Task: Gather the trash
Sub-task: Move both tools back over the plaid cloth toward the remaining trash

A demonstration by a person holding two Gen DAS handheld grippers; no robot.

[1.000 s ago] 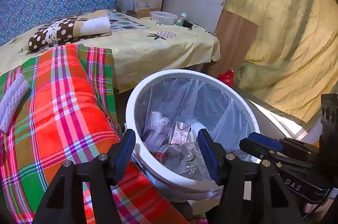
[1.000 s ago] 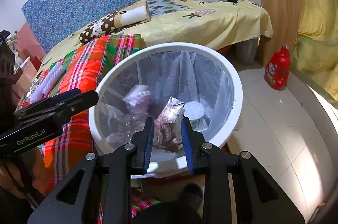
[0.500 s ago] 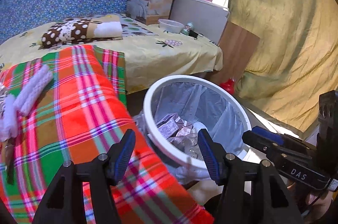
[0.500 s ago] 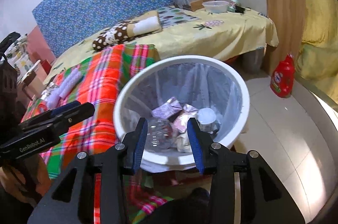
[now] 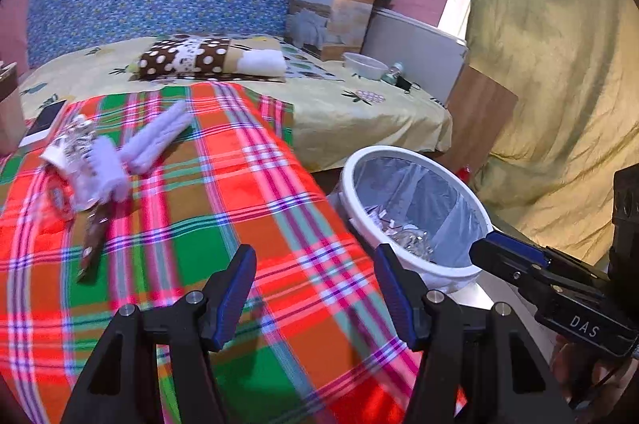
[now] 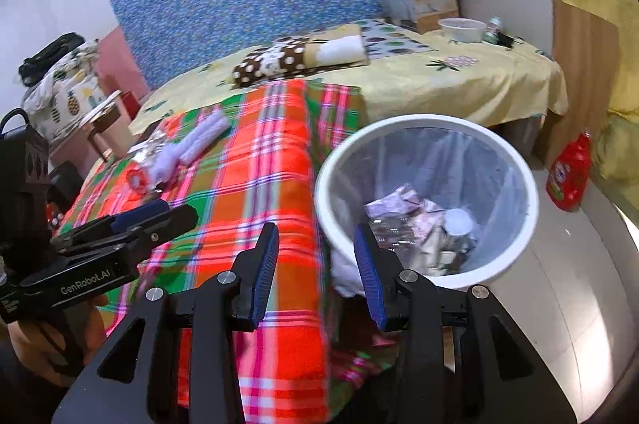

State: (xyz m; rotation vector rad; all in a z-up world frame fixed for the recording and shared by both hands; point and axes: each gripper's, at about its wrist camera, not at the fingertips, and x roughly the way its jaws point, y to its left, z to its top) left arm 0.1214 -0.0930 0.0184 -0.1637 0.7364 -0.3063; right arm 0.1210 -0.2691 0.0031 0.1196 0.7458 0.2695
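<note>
A white bin (image 5: 415, 208) (image 6: 427, 200) with a clear liner stands on the floor beside the bed and holds wrappers, a clear bottle and a cup. More litter lies on the plaid blanket (image 5: 223, 208) at the left: a patterned wrapper (image 5: 76, 140), a red packet (image 5: 60, 200) (image 6: 137, 180) and a brown wrapper (image 5: 94, 236). My left gripper (image 5: 315, 298) is open and empty over the blanket. My right gripper (image 6: 315, 272) is open and empty at the bin's near left rim.
White knitted rolls (image 5: 155, 140) lie by the litter. A phone (image 5: 46, 118) lies at the blanket's far left. A polka-dot pillow (image 5: 199, 58), a box (image 5: 331, 12) and a bowl (image 5: 365, 64) sit farther back. A red detergent bottle (image 6: 569, 176) stands on the floor.
Both grippers pulled back and swung left from over the bin toward the blanket. The right jaws opened wider and the item between them now lies in the bin.
</note>
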